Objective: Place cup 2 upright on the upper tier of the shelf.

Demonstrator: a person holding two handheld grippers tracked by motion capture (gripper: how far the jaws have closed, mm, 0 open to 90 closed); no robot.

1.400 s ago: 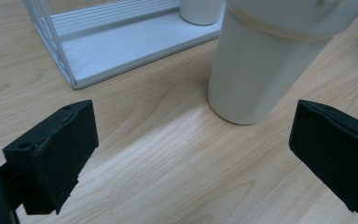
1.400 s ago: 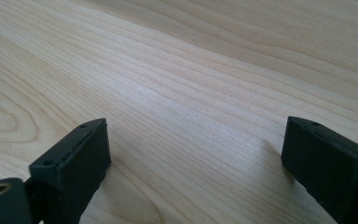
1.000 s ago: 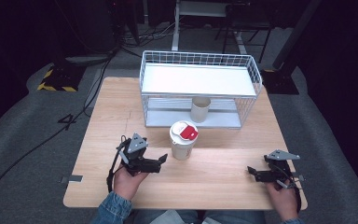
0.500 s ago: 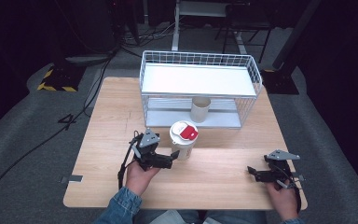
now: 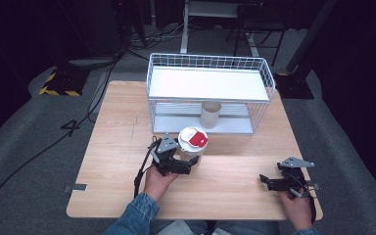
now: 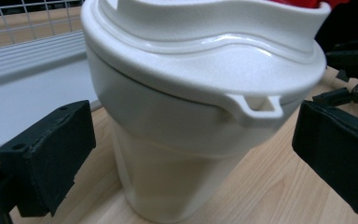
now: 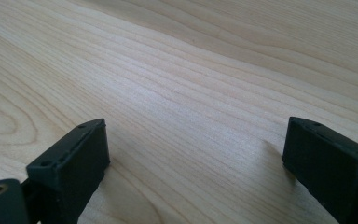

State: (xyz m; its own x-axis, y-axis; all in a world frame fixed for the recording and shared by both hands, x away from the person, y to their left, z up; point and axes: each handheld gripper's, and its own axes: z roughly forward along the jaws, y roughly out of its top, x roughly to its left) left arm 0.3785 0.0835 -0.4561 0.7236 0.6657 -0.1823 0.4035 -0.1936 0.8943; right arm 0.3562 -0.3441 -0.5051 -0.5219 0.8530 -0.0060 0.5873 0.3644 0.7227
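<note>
A white cup [image 5: 192, 143] with a white lid and a red tab stands upright in the middle of the wooden table [image 5: 117, 127]. My left gripper [image 5: 190, 164] sits at the cup's near-left side. In the left gripper view the cup [image 6: 177, 140] stands between the two black jaws of the left gripper [image 6: 191, 154], which are wide apart with gaps to its wall. My right gripper [image 5: 264, 180] rests low at the table's near right. In its own view the right gripper [image 7: 193, 158] is open over bare wood; its jaws have just opened a little further with nothing between them.
A white wire basket rack [image 5: 210, 63] with a flat shelf stands at the back of the table. A small beige cup [image 5: 210, 115] stands under that shelf, just behind the white cup. Dark floor and cables surround the table.
My left gripper has moved to the right and reached the white cup, so the cup now stands between its jaws. The right hand has stayed in place.
</note>
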